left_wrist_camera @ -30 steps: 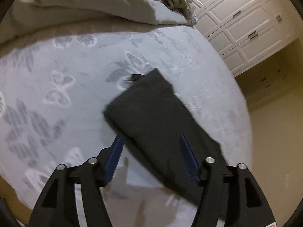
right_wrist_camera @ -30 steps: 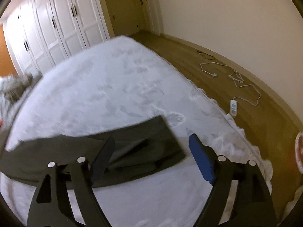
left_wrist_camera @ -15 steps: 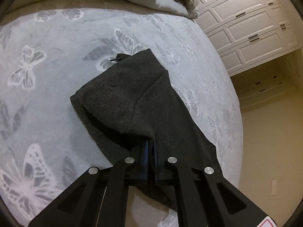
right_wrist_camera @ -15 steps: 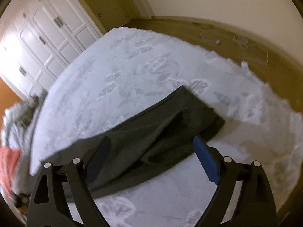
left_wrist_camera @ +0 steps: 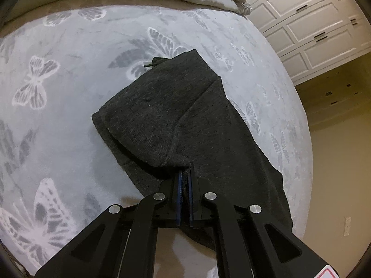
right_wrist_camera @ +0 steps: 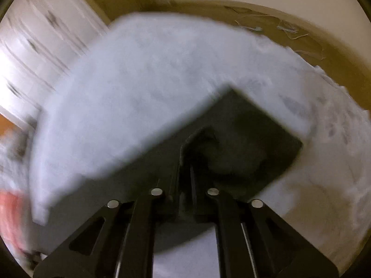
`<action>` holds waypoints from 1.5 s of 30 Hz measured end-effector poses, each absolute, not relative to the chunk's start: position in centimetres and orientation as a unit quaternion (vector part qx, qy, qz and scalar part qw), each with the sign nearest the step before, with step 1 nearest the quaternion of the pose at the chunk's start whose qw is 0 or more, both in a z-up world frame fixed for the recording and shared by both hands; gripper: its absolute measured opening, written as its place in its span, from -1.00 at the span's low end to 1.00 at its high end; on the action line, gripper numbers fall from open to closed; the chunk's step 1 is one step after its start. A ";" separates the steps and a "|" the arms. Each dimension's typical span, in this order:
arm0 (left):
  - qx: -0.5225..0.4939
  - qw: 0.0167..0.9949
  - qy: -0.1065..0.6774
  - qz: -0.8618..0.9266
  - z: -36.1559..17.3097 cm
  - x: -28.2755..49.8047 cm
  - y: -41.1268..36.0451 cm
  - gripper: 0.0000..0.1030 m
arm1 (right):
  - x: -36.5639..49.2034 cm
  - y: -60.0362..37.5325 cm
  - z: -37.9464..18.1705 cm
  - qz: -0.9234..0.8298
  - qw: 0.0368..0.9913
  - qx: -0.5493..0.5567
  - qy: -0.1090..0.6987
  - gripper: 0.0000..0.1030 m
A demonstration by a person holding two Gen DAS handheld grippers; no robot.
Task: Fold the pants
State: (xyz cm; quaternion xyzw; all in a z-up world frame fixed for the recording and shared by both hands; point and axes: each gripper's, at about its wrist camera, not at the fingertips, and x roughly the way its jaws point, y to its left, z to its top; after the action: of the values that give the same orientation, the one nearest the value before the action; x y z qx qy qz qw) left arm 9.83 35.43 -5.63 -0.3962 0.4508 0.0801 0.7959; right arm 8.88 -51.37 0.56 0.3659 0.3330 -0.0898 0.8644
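Right gripper, open before, now with jaws clamped on dark pants; left gripper likewise, atop butterfly blanket.

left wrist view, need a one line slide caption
Left tool shut on the edge of dark pants lying on a butterfly-print blanket.

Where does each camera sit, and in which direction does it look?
Left wrist: sits on the left gripper, looking forward and down along its fingers at the pants on the butterfly blanket, wardrobe beyond; only the black fingers show, shut on the pants.
Right wrist: sits on the right gripper, looking down at the pants' other end, floor beyond; blurred, fingers shut on the pants.
Shared: pants, blanket, wardrobe.
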 end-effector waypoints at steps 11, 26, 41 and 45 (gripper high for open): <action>-0.381 0.791 0.471 0.088 -6.3 10.2 35.5 -0.96 | 8.0 -53.0 -3.9 -0.137 0.843 0.315 0.413 -0.12; -0.384 0.786 0.475 0.093 -6.6 10.2 35.4 -0.93 | 6.2 -55.2 -2.9 -0.155 0.861 0.315 0.369 -0.85; -0.370 0.790 0.475 0.116 -6.3 10.5 34.5 -0.92 | 8.2 -55.0 -5.0 -0.186 0.851 0.292 0.395 0.09; -0.378 0.790 0.468 0.114 -6.2 10.1 34.6 -0.92 | 8.2 -53.5 -3.6 -0.216 0.864 0.243 0.385 0.09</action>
State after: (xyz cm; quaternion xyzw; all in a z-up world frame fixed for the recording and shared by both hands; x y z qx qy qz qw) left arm 10.07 34.61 -6.19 -0.3783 0.4685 0.1135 0.7903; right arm 8.19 -53.55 -3.63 0.2431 0.3848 -0.2157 0.8639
